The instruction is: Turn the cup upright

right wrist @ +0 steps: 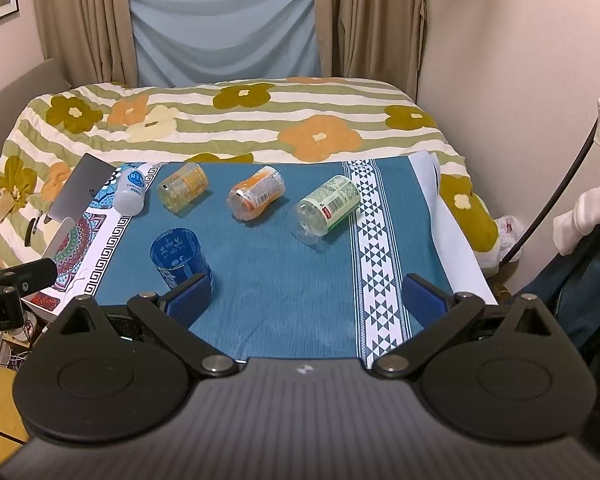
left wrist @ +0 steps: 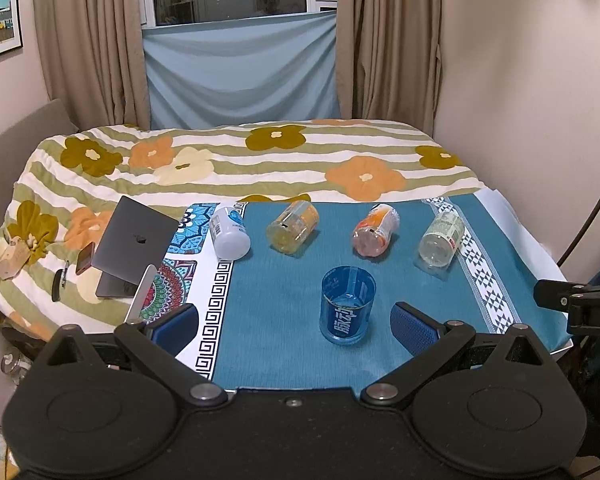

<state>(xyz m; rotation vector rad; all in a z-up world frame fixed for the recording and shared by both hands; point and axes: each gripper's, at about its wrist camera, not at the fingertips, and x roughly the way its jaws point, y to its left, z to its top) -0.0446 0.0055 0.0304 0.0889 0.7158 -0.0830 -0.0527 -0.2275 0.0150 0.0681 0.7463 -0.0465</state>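
Observation:
A blue see-through cup (left wrist: 347, 305) stands with its open mouth up on the teal cloth (left wrist: 284, 320); it also shows in the right wrist view (right wrist: 179, 258). Behind it lie several cups on their sides: a white one (left wrist: 230, 232), a yellow one (left wrist: 293, 226), an orange one (left wrist: 376, 230) and a green-labelled clear one (left wrist: 441, 239). My left gripper (left wrist: 294, 322) is open and empty, with the blue cup just ahead between its fingers, not touched. My right gripper (right wrist: 306, 300) is open and empty; the blue cup is beside its left finger.
A grey laptop (left wrist: 134, 246) and a phone (left wrist: 85, 258) lie left of the cloth on a flowered quilt (left wrist: 260, 160). A patterned mat (left wrist: 172, 280) lies at the cloth's left edge. A wall and a cable (right wrist: 556, 196) are at the right.

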